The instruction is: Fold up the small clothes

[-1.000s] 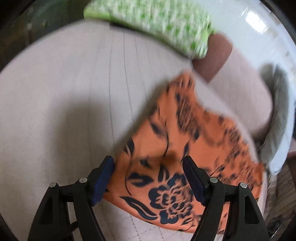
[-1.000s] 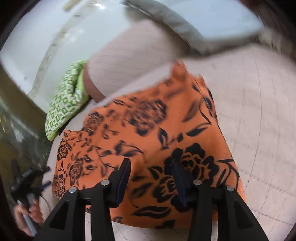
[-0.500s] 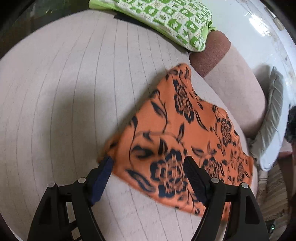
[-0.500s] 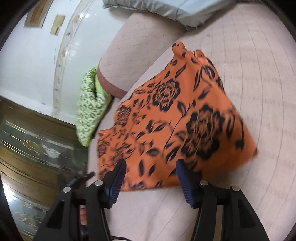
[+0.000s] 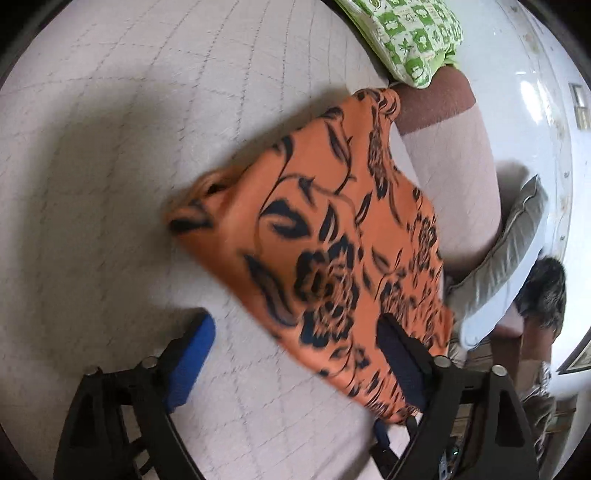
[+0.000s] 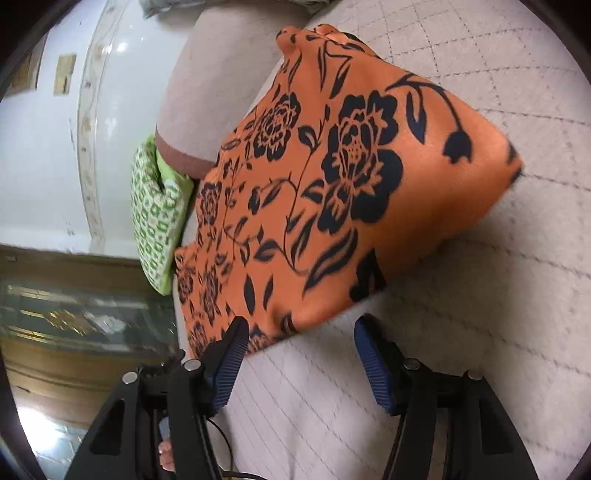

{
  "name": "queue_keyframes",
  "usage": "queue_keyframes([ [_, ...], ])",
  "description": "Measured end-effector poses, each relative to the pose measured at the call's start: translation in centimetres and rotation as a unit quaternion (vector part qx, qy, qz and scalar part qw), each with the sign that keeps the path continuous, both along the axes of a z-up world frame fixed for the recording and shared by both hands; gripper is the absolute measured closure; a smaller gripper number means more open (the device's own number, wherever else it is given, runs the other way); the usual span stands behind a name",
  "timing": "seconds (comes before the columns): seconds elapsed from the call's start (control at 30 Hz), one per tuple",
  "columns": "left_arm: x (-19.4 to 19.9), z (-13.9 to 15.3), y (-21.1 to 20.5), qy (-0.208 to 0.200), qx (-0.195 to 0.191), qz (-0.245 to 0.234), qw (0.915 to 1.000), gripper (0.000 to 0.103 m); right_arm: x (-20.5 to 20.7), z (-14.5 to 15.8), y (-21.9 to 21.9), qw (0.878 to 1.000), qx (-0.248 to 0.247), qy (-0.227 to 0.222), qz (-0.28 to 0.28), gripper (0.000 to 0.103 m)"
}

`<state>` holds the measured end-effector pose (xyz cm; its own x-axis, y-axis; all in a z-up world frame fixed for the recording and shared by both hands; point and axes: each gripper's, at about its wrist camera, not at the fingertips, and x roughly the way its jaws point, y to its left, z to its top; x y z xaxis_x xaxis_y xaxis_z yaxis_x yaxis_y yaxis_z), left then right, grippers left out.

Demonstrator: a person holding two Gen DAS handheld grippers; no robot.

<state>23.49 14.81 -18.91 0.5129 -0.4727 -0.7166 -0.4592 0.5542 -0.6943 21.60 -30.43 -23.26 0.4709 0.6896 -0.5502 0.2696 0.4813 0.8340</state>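
An orange garment with a dark floral print [image 5: 325, 236] lies folded and flat on a quilted beige sofa seat [image 5: 110, 184]. It also shows in the right wrist view [image 6: 332, 184]. My left gripper [image 5: 295, 354] is open and empty, just in front of the garment's near edge, its right finger over the cloth's corner. My right gripper [image 6: 299, 354] is open and empty, just short of the garment's near edge.
A green-and-white patterned cushion [image 5: 410, 33] lies at the far end of the seat, also in the right wrist view [image 6: 155, 214]. A beige armrest with a brown band [image 5: 450, 147] and a grey cushion [image 5: 498, 254] border the garment. White wall and dark wood furniture [image 6: 74, 314] lie beyond.
Both grippers have drawn back from the garment and sit clear of its edges. The garment now lies flat on the seat; the right gripper's jaws are wider than a second ago.
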Motion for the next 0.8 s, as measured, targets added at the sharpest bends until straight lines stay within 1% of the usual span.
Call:
queue_keyframes([
  [0.1,1.2,0.0,-0.2,-0.018,0.007,0.012,0.9997,0.009,1.0,-0.6,-0.3,1.000,0.019,-0.006,-0.015,0.040],
  [0.23,2.5,0.4,-0.5,-0.045,0.015,0.024,0.9986,0.009,2.2,-1.5,-1.2,0.997,0.053,-0.011,-0.058,0.040],
  [0.27,2.8,0.3,-0.6,-0.053,0.013,0.028,0.9981,0.009,2.4,-1.6,-1.3,0.996,0.057,-0.014,-0.065,0.040],
  [0.3,3.0,0.3,-0.6,-0.059,0.013,0.031,0.9977,0.011,2.6,-1.7,-1.5,0.995,0.064,-0.017,-0.079,0.040],
  [0.33,3.3,0.3,-0.7,-0.066,0.015,0.034,0.9972,0.024,2.9,-1.9,-1.8,0.993,0.069,-0.020,-0.095,0.040],
  [0.37,3.5,0.2,-1.1,-0.069,0.016,0.036,0.9968,0.034,3.2,-2.0,-1.9,0.991,0.072,-0.024,-0.111,0.040],
  [0.4,3.7,-0.1,-1.3,-0.070,0.012,0.035,0.9968,0.054,3.6,-2.1,-1.9,0.989,0.071,-0.032,-0.124,0.040],
  [0.43,3.6,-0.4,-1.3,-0.069,0.010,0.034,0.9970,0.063,4.1,-2.0,-1.8,0.989,0.065,-0.041,-0.127,0.040],
  [0.47,3.6,-0.7,-1.4,-0.068,0.008,0.035,0.9971,0.066,4.5,-1.8,-1.6,0.989,0.055,-0.053,-0.126,0.041],
  [0.5,3.5,-0.9,-1.5,-0.067,0.012,0.036,0.9970,0.073,4.9,-1.5,-1.2,0.990,0.040,-0.066,-0.121,0.042],
  [0.53,3.6,-1.0,-1.5,-0.068,0.018,0.036,0.9969,0.078,5.2,-1.3,-0.9,0.990,0.024,-0.071,-0.117,0.055],
  [0.57,3.6,-1.1,-1.5,-0.070,0.020,0.035,0.9967,0.080,5.4,-1.2,-0.7,0.991,0.004,-0.072,-0.110,0.078],
  [0.6,3.6,-1.0,-1.6,-0.075,0.020,0.034,0.9964,0.082,5.8,-1.5,-0.5,0.993,-0.010,-0.067,-0.099,0.084],
  [0.67,3.4,-0.6,-1.6,-0.084,0.022,0.031,0.9958,0.083,5.8,-2.1,-0.8,0.993,0.007,-0.063,-0.102,0.086],
  [0.7,3.3,-0.3,-1.6,-0.090,0.023,0.031,0.9952,0.084,5.8,-1.8,-0.8,0.992,0.005,-0.069,-0.102,0.086],
  [0.73,3.1,0.0,-1.6,-0.095,0.023,0.031,0.9947,0.085,5.7,-1.0,-0.6,0.992,-0.018,-0.080,-0.097,0.086],
  [0.77,3.0,0.4,-1.6,-0.101,0.024,0.031,0.9942,0.085,5.6,0.7,0.1,0.988,-0.063,-0.109,-0.085,0.087],
  [0.8,2.7,0.8,-1.6,-0.108,0.027,0.028,0.9934,0.085,5.3,1.6,0.5,0.985,-0.086,-0.128,-0.079,0.087],
])
